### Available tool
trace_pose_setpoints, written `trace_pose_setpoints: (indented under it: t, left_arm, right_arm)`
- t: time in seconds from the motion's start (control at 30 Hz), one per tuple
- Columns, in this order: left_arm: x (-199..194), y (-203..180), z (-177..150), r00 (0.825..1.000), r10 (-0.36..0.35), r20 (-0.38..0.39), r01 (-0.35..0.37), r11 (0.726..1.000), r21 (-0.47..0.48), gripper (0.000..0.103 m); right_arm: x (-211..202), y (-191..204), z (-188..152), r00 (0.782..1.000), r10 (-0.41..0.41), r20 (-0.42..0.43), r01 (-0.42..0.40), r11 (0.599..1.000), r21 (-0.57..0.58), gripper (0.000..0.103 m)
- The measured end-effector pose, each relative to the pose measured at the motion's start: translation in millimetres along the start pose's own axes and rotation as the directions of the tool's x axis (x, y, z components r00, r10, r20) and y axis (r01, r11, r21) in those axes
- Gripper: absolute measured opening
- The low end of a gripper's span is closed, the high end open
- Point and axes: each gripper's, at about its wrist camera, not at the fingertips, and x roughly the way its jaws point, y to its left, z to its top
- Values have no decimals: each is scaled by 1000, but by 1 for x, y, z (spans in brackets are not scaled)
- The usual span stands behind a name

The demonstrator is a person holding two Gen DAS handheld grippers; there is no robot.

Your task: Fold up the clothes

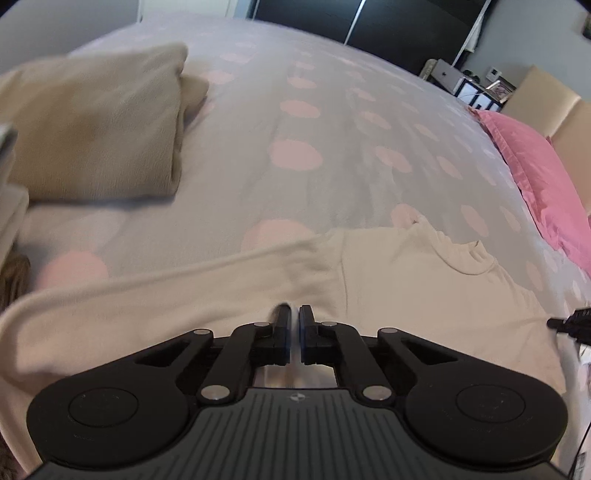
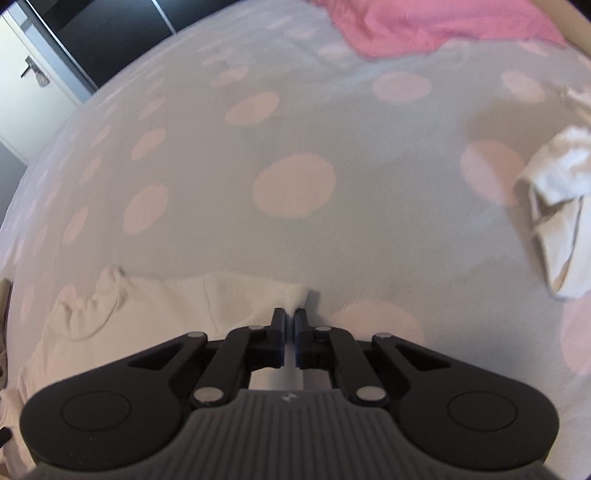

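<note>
On the dotted bedspread (image 1: 295,110), both claws, left (image 1: 294,314) and right (image 2: 290,317), pinch the cream top (image 1: 406,288) beneath them

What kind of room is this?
Most likely a bedroom. There is a bed with a spotted cover, a pink pillow on it, and dark wardrobe doors behind.

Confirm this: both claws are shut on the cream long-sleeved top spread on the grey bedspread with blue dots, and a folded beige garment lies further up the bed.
Wrong on one point: the dots are pink, as both wrist views show. The left claw and right claw are shut on the cream long-sleeved top on the grey bedspread; the folded beige garment lies further up.
</note>
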Motion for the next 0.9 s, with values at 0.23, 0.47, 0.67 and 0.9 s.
trace_pose_setpoints:
  t: [0.23, 0.47, 0.67, 0.9]
  left_arm:
    - [-14, -10, 13, 993, 25, 115, -29, 999, 32, 2]
    - [6, 0, 9, 996, 84, -5, -84, 996, -14, 51]
    - [-11, 4, 13, 999, -6, 32, 8, 999, -42, 54]
    - [-4, -11, -3, 998, -12, -56, 15, 998, 62, 53]
  right_arm:
    - [-3, -12, 10, 996, -80, 47, 78, 995, 60, 5]
    - [0, -9, 8, 991, -126, 54, 126, 992, -6, 11]
    - [-18, -21, 5, 996, -83, 32, 83, 997, 2, 29]
    - [-32, -23, -22, 996, -6, -93, -1, 998, -70, 32]
